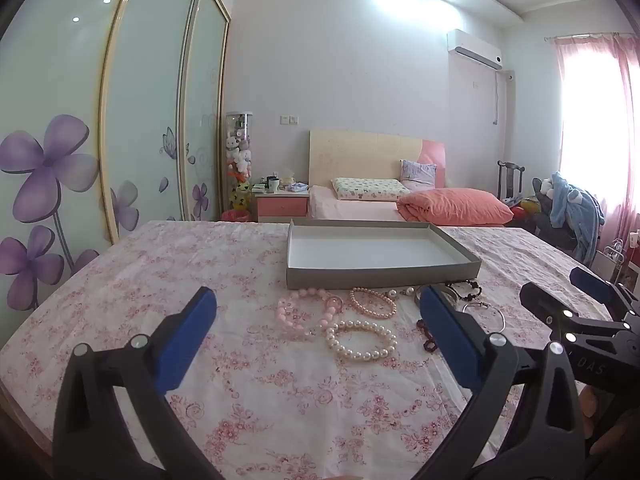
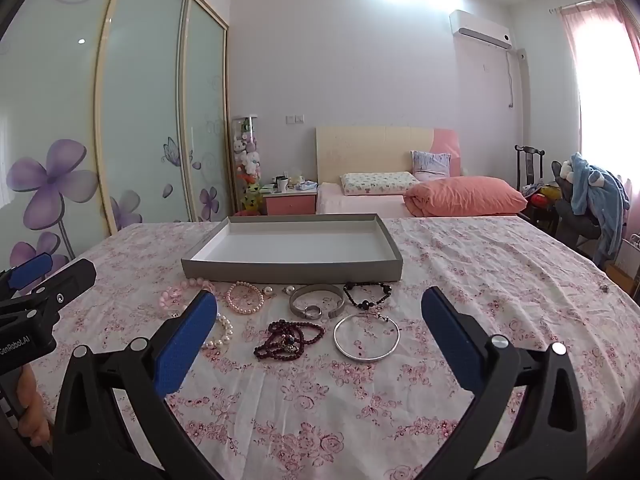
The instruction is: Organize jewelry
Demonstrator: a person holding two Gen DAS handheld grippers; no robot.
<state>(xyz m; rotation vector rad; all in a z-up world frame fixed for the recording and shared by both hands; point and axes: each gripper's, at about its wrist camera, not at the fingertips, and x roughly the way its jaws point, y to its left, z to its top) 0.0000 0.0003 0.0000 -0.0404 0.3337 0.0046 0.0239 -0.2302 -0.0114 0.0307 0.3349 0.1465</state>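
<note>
An empty grey box (image 1: 384, 276) (image 2: 292, 270) with a white inside lies on the floral cloth. Just in front of it jewelry is spread out: a pink bead bracelet (image 1: 304, 310) (image 2: 176, 294), a pink pearl bracelet (image 1: 372, 302) (image 2: 245, 298), a white pearl bracelet (image 1: 362, 340) (image 2: 220, 334), a metal mesh watch (image 2: 316, 300), a black bead bracelet (image 2: 366, 294), a dark red bead string (image 2: 288, 338) and a silver bangle (image 2: 367, 336). My left gripper (image 1: 318, 336) hovers open, short of the pearls. My right gripper (image 2: 318, 336) hovers open, short of the red beads and bangle. Neither holds anything.
The table (image 1: 120, 280) wears a pink floral cloth, with open cloth to the left and right of the jewelry. A small dark object (image 2: 604, 289) lies near its right edge. Beyond are a bed (image 1: 400, 200), a wardrobe (image 1: 140, 120) and a chair with clothes (image 2: 592, 196).
</note>
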